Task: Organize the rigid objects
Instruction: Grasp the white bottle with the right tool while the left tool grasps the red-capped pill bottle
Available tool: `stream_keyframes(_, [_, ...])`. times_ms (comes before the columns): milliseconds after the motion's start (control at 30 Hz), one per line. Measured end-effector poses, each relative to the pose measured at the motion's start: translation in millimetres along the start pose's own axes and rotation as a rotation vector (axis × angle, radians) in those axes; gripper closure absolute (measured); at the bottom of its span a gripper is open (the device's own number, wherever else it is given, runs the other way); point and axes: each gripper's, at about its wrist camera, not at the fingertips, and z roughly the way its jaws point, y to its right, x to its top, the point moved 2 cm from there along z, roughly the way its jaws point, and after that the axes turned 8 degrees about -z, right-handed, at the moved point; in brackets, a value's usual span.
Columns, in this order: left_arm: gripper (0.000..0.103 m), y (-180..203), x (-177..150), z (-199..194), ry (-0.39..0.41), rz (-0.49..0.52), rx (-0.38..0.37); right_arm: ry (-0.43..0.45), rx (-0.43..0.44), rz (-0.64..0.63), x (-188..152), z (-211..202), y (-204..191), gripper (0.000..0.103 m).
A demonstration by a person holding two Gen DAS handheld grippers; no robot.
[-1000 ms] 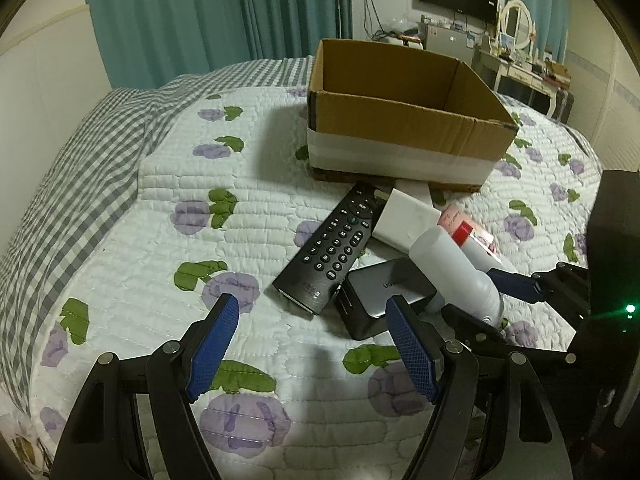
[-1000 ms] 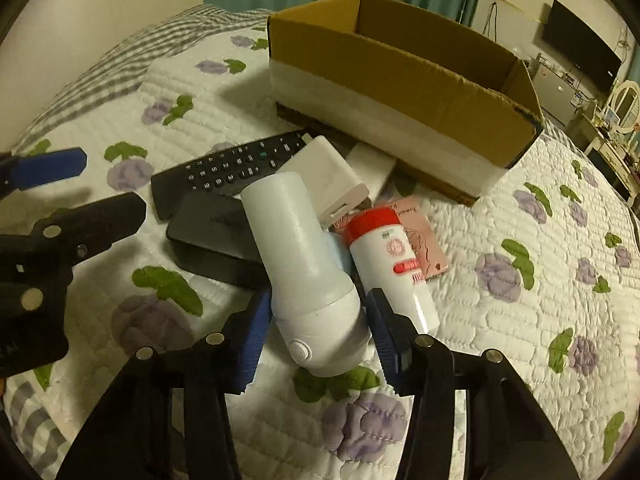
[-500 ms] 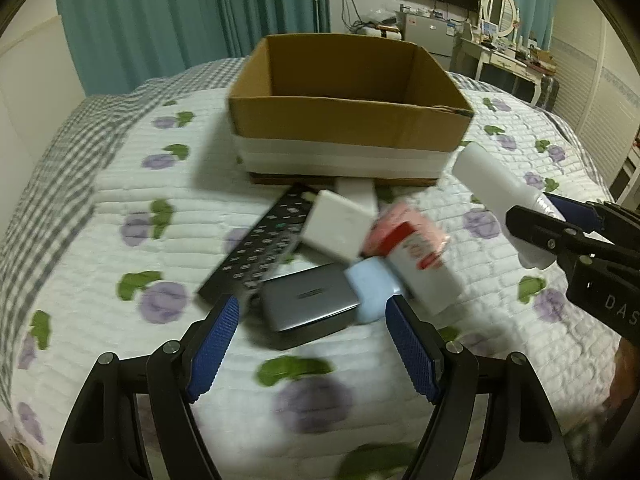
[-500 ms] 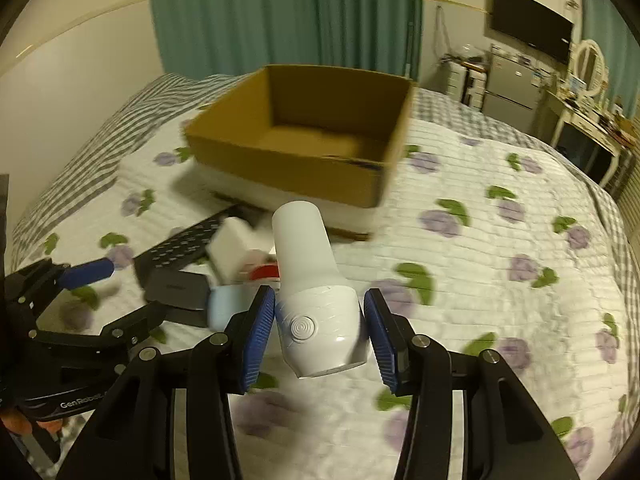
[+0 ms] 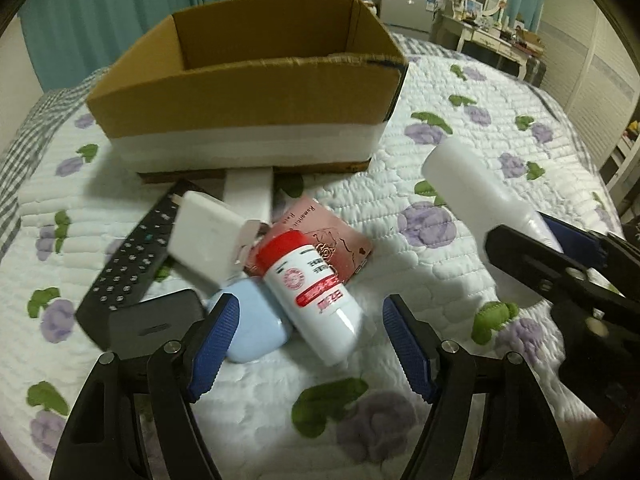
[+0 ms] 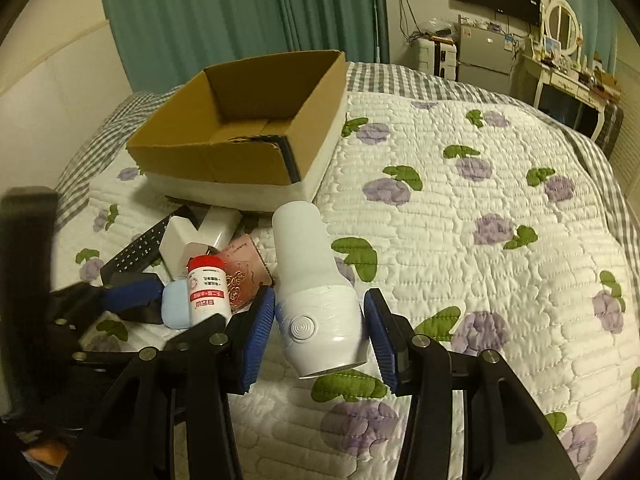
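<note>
My right gripper [image 6: 318, 332] is shut on a white handheld device [image 6: 316, 292] and holds it above the quilt, to the right of the pile; the device also shows in the left wrist view [image 5: 480, 196]. My left gripper [image 5: 308, 340] is open just in front of a white bottle with a red cap [image 5: 310, 288]. Around the bottle lie a pale blue case [image 5: 256, 328], a dark grey box [image 5: 154, 320], a black remote [image 5: 128, 256], a white adapter [image 5: 204, 236] and a pink packet [image 5: 332, 236]. An open cardboard box [image 5: 248, 92] stands behind them.
The bed's white quilt with purple flowers [image 6: 480, 220] stretches to the right of the pile. A white block [image 5: 248, 194] lies against the box front. Teal curtains [image 6: 240, 20], a TV and a dresser [image 6: 560, 68] stand beyond the bed.
My right gripper has lifted the white device off the pile and carried it to the right. My left gripper has moved forward and right, now facing the red-capped bottle.
</note>
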Motion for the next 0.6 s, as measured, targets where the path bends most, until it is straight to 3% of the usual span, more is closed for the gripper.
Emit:
stream_keyframes(33, [0.043, 1.5, 0.0, 5.6, -0.017, -0.004, -0.005, 0.000, 0.004, 0.007, -0.4, 0.6, 1.1, 0.057])
stream_keyframes(100, [0.052, 3.8, -0.2, 15.9, -0.037, -0.010, -0.003, -0.001, 0.014, 0.016, -1.1, 1.6, 3.4, 0.057])
stream_keyframes(233, [0.052, 17.2, -2.7, 34.4, -0.090, 0.036, 0.001, -0.012, 0.023, 0.015, -3.2, 5.0, 3.7, 0.057])
stream_keyframes(300, [0.053, 19.0, -3.5, 37.6, -0.082, 0.039, 0.015, -0.017, 0.023, 0.013, -3.4, 6.6, 3.6, 0.057])
stream_keyframes(400, [0.066, 17.6, -4.2, 32.1, -0.066, 0.041, 0.027, -0.019, 0.022, 0.015, -4.0, 6.6, 5.3, 0.057])
stream_keyframes(600, [0.067, 12.8, -10.7, 14.9, -0.058, 0.036, 0.022, -0.017, 0.011, 0.010, -5.1, 4.4, 4.8, 0.057])
